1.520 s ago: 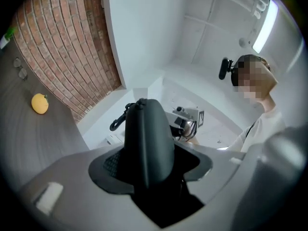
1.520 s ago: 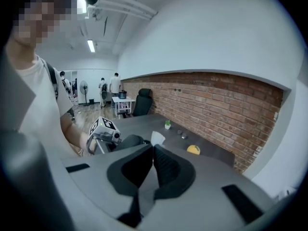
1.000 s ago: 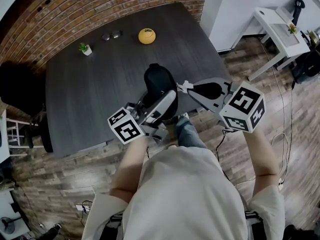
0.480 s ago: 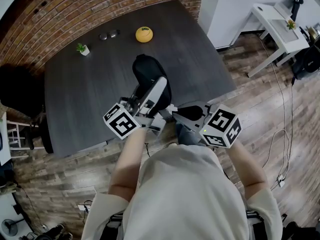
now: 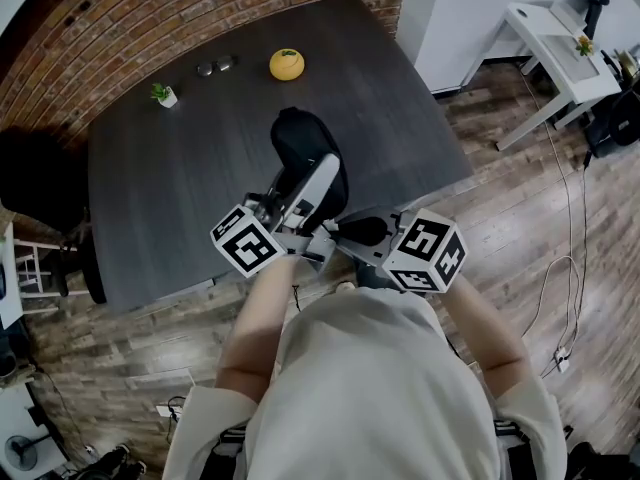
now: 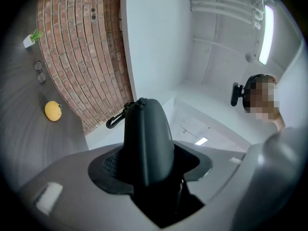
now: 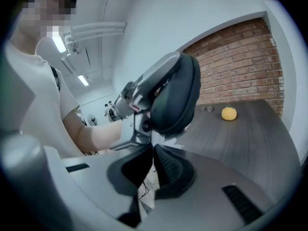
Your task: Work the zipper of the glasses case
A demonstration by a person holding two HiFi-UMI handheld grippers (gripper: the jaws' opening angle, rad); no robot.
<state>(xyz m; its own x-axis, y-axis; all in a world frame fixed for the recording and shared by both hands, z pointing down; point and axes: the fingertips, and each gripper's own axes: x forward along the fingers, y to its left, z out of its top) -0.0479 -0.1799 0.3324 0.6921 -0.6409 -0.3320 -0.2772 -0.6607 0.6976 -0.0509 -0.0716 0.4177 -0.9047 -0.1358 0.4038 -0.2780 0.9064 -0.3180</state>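
My left gripper (image 5: 312, 190) is shut on a black glasses case (image 5: 300, 143) and holds it up over the dark table (image 5: 180, 178). In the left gripper view the case (image 6: 147, 143) stands between the pads, with a small clip (image 6: 117, 119) at its far end. My right gripper (image 5: 338, 234) is shut, its tips right at the case's near end. In the right gripper view the closed tips (image 7: 153, 147) sit just under the case (image 7: 178, 97). I cannot tell whether the zipper pull is pinched between them.
On the table's far side lie an orange round object (image 5: 286, 64), a small potted plant (image 5: 166, 95) and a pair of small round things (image 5: 217, 66). A white side table (image 5: 560, 53) stands at the right, with cables on the wood floor.
My right gripper has moved left and down, from beside the case to its near end. The left gripper and the case have barely shifted.
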